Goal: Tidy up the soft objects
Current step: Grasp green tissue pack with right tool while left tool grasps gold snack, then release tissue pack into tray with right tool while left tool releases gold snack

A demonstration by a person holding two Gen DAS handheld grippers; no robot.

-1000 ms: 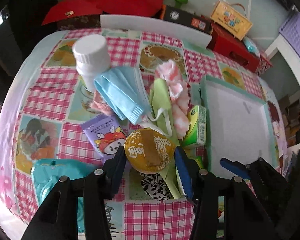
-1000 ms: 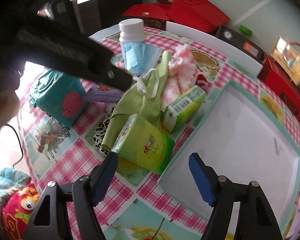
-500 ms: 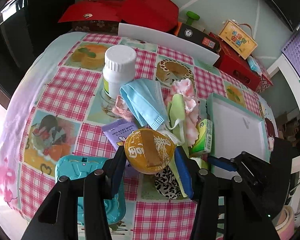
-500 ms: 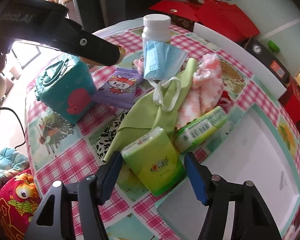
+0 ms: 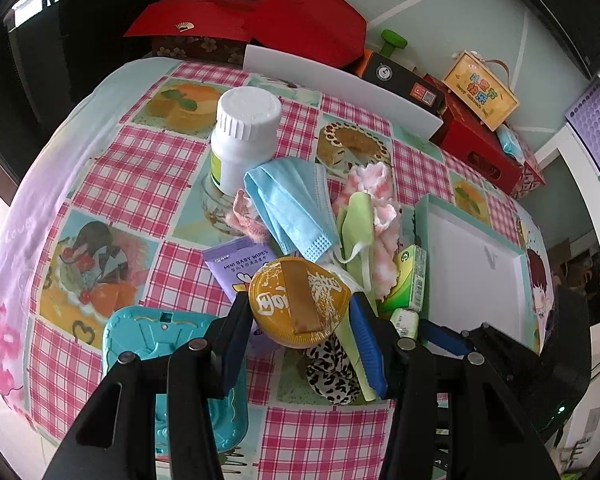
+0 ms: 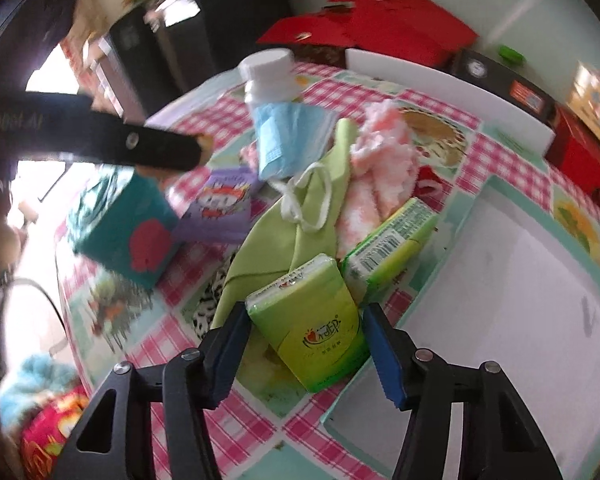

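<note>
Right gripper [image 6: 306, 340] stands part-open, fingers bracketing the green tissue pack [image 6: 312, 332] beside the white tray [image 6: 500, 280]: grasp step. Left gripper [image 5: 300, 316] clamps a gold tin [image 5: 298, 306]. Next: close, lift, transfer to tray.

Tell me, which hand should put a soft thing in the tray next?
Probably right: its gripper already straddles the tissue pack beside the tray. The left gripper is full with a gold lid.

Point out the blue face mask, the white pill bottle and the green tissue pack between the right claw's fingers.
blue face mask [image 5: 290, 204], left wrist view, middle of the pleated panel.
white pill bottle [image 5: 248, 110], left wrist view, top of its cap.
green tissue pack [image 6: 312, 324], right wrist view, printed front face.
</note>
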